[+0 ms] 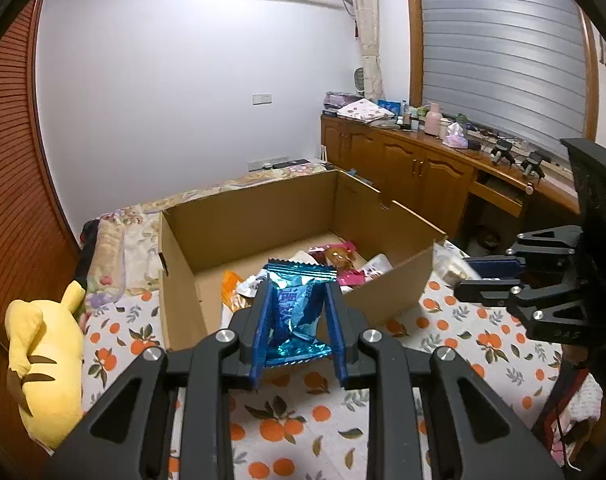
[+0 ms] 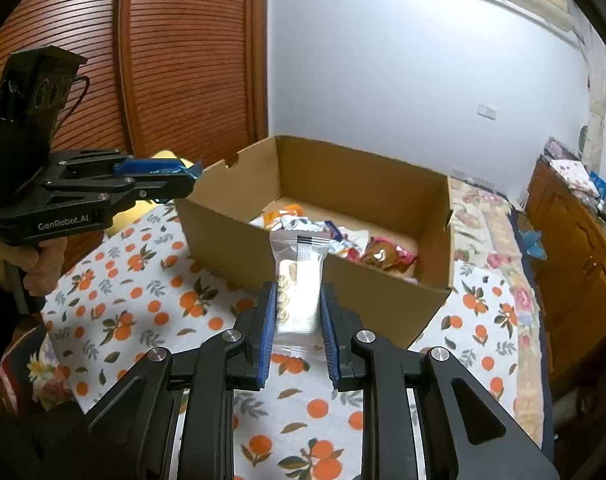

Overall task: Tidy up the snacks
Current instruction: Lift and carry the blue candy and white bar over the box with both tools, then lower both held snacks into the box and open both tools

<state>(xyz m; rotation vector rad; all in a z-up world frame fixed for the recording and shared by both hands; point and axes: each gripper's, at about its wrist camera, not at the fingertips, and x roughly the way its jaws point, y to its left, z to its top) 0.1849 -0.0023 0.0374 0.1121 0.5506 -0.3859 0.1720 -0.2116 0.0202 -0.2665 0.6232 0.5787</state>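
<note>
**A:** Ahead of both grippers, on the orange-print bedspread point(image 2: 135, 292): one cardboard box point(image 2: 311, 280), open-topped, part filled with mixed snack packets point(image 2: 343, 240). You hold an item in each hand.

**B:** Entries, please.

**A:** Left gripper point(image 1: 299, 312): jaws clamped on a blue foil packet point(image 1: 297, 304), crinkled, long axis running forward along the fingers, crimped end toward the box. Right gripper point(image 2: 297, 312): jaws closed on a white wrapped bar point(image 2: 299, 284), long axis also pointing straight at the box's near wall.

**B:** Which hand is nearer?

**A:** Judging from the right wrist view, your left sits just beside the box's left corner, raised above the rim; your right looks a little farther back from the near wall. Both items lie short of the opening, so each needs to travel forward and over the wall before release.

**B:** Anything not legible?

**A:** The box floor nearest you is hidden behind the near wall. Printing on both wrappers is too blurred to read. The lower end of each packet is cut off by the fingers. A yellow plush toy point(image 1: 43, 360) lies at the bed's left, apart from the box.
</note>
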